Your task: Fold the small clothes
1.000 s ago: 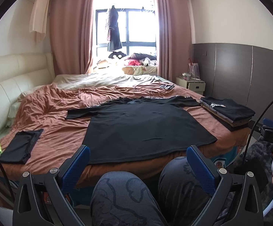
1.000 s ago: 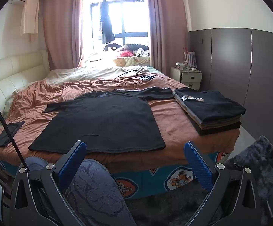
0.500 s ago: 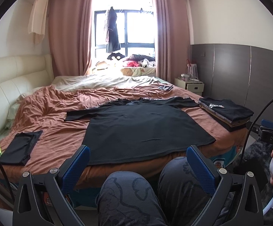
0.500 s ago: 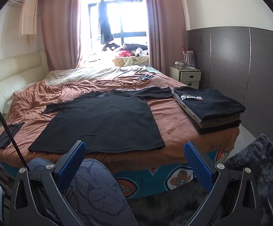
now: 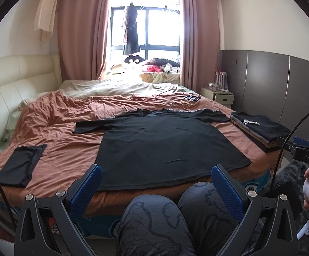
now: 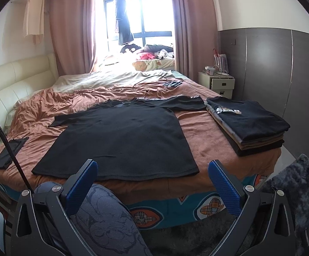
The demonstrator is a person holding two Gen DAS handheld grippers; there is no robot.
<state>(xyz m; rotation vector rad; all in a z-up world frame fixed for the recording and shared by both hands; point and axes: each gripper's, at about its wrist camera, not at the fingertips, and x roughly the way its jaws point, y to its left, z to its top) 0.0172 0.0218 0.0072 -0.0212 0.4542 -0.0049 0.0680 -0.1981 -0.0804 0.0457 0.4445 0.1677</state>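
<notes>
A black T-shirt (image 5: 165,145) lies spread flat, sleeves out, on the brown bedspread (image 5: 64,149); it also shows in the right wrist view (image 6: 122,140). My left gripper (image 5: 154,179) is open and empty, held off the near bed edge above the person's knees (image 5: 175,213). My right gripper (image 6: 152,175) is open and empty, short of the shirt's hem. Neither gripper touches the shirt.
A stack of folded shirts (image 6: 250,125) sits at the bed's right corner, also in the left wrist view (image 5: 261,128). A small folded black garment (image 5: 22,166) lies at the left. A cable and a dark device (image 6: 171,83) lie further back. A nightstand (image 6: 216,83) stands by the grey wall; a dark rug (image 6: 293,183) is on the floor.
Both views have shifted slightly; the grippers stay open and empty. The T-shirt and the stacks have not moved.
</notes>
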